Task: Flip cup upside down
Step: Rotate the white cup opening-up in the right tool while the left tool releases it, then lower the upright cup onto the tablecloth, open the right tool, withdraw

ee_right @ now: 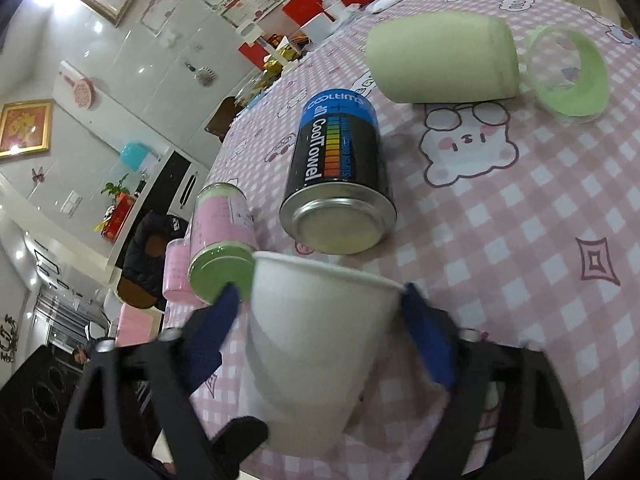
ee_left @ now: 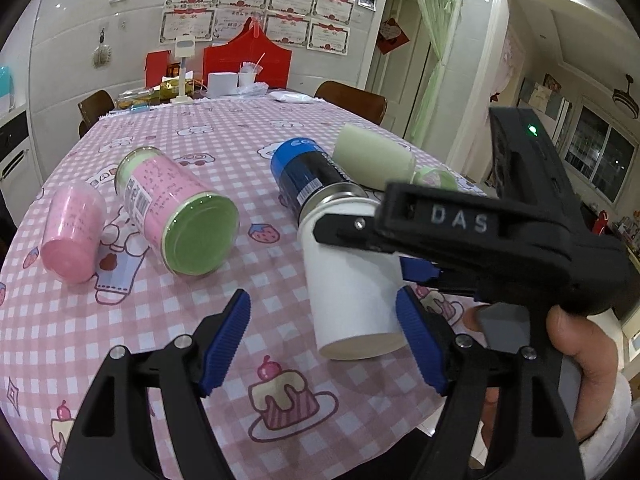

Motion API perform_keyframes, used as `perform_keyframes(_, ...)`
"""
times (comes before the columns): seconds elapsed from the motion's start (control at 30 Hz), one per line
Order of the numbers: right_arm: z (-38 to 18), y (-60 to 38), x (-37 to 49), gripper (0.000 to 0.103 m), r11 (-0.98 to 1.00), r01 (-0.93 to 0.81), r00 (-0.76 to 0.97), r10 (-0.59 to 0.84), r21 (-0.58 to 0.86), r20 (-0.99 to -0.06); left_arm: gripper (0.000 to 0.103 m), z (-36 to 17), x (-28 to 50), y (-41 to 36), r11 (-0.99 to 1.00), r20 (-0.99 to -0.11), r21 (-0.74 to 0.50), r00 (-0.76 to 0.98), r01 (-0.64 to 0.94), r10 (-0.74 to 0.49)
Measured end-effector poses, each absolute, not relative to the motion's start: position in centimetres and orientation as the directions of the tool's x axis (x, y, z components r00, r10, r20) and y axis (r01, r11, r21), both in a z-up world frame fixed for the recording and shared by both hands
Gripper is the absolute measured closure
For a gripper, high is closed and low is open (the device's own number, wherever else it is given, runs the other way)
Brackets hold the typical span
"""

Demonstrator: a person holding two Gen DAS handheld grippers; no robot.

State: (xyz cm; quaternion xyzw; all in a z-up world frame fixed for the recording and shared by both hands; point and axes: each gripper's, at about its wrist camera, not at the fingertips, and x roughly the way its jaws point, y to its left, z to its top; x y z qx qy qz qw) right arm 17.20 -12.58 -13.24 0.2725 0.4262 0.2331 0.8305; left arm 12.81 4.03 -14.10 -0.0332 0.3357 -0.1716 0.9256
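The cup (ee_right: 316, 344), plain white paper with a tapered wall and a rolled rim, sits between the ribbed blue pads (ee_right: 428, 340) of the right tongs (ee_right: 320, 296), which close on its sides; in the left view it hangs tilted above the cloth with its flat base (ee_left: 362, 346) nearest that camera. The left tongs (ee_left: 322, 330) are spread wide and grasp nothing, their right pad (ee_left: 420, 344) just beside the cup. Just beyond the cup lies a black and blue tin (ee_right: 340, 176) on its side, its bare metal end toward the right tongs. Farther off lie a matte green foam roll (ee_right: 440, 60) and a clear green-rimmed cap (ee_right: 568, 76). To the left lie a pink can (ee_left: 176, 208) with a glossy green end and a soft pink roll (ee_left: 74, 232). All rest on a pink checked tablecloth (ee_left: 180, 328) printed with cakes and bears, in a white-tiled room with certificates (ee_left: 256, 0) on the wall.
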Motion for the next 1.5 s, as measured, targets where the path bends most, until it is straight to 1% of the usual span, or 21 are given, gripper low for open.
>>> perform_keyframes(0.13, -12.3, -13.3, 16.4, 0.033, 0.756, -0.179, 0.567, 0.602, 0.63, -0.561, 0.028, -14.0, 12.7, 3.7, 0.937, -0.61, -0.172, 0.715, 0.303, -0.343)
perform_keyframes(0.3, -10.5, -15.3, 15.0, 0.033, 0.809, -0.181, 0.663, 0.52, 0.559, -0.539, 0.028, -13.6, 12.7, 3.7, 0.944, -0.604, -0.167, 0.727, 0.283, -0.325)
perform_keyframes(0.47, -9.2, -16.3, 13.7, 0.033, 0.88, -0.181, 0.751, 0.413, 0.44, -0.516, 0.028, -13.6, 13.2, 3.8, 0.956, -0.612, -0.172, 0.735, 0.237, -0.292)
perform_keyframes(0.73, -8.4, -15.7, 13.0, 0.033, 0.961, -0.153, 0.836, 0.25, 0.23, -0.489, 0.028, -13.6, 14.1, 3.7, 0.968, -0.618, -0.177, 0.745, 0.177, -0.249)
perform_keyframes(0.97, -9.7, -15.2, 13.3, 0.033, 0.982, -0.138, 0.85, 0.183, 0.125, -0.495, 0.028, -14.2, 14.8, 3.5, 0.976, -0.635, -0.172, 0.742, 0.136, -0.215)
perform_keyframes(1.23, -10.3, -14.6, 12.2, 0.032, 0.978, -0.176, 0.845, 0.208, 0.11, -0.493, 0.028, -14.1, 14.7, 3.2, 0.979, -0.634, -0.156, 0.746, 0.132, -0.202)
perform_keyframes(1.3, -10.3, -14.5, 12.1, 0.03, 0.975, -0.186, 0.841, 0.221, 0.121, -0.493, 0.028, -14.0, 14.6, 3.4, 0.979, -0.631, -0.16, 0.75, 0.127, -0.2)
perform_keyframes(1.33, -10.3, -14.4, 12.0, 0.028, 0.975, -0.187, 0.841, 0.223, 0.123, -0.492, 0.028, -13.9, 14.5, 3.5, 0.979, -0.629, -0.162, 0.751, 0.124, -0.2)
perform_keyframes(1.43, -10.3, -14.2, 11.6, 0.027, 0.973, -0.191, 0.838, 0.232, 0.131, -0.494, 0.028, -13.7, 14.2, 3.8, 0.979, -0.623, -0.164, 0.757, 0.12, -0.197)
perform_keyframes(1.5, -10.2, -14.1, 11.3, 0.024, 0.971, -0.191, 0.838, 0.238, 0.144, -0.491, 0.028, -13.5, 14.0, 3.9, 0.979, -0.617, -0.164, 0.762, 0.12, -0.197)
